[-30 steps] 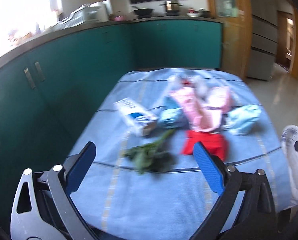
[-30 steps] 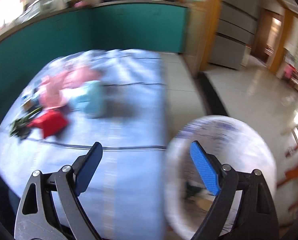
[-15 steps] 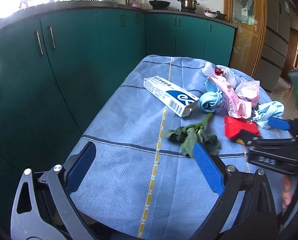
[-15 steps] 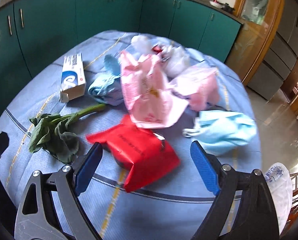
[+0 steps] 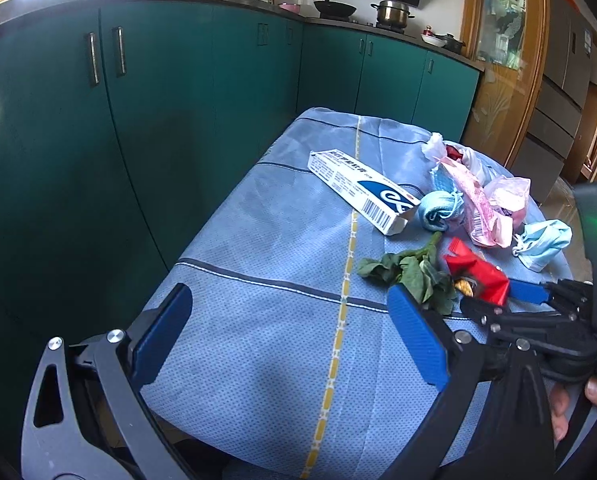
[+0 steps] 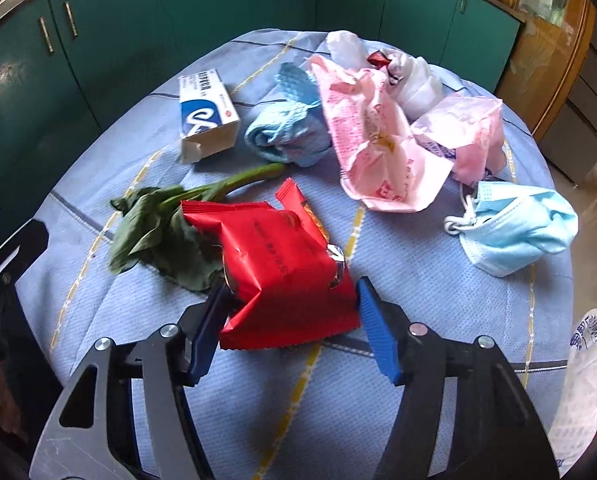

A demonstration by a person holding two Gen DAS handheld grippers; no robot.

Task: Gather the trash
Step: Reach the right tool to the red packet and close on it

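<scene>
The right gripper (image 6: 288,320), jaws spread, is straddling a red snack wrapper (image 6: 276,264) lying near the table's (image 5: 258,360) front edge; light, crinkly and slippery-looking, it is probably best pinched across its puffed middle. The left gripper (image 5: 294,340) is hanging open.

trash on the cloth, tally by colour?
Red: 1, wrapper
Green: 1, leafy stem
Pink: 2, printed bag, crumpled bag
Light blue: 2, mask, knit bundle
White: 2, box, plastic bag
Total: 8
</scene>
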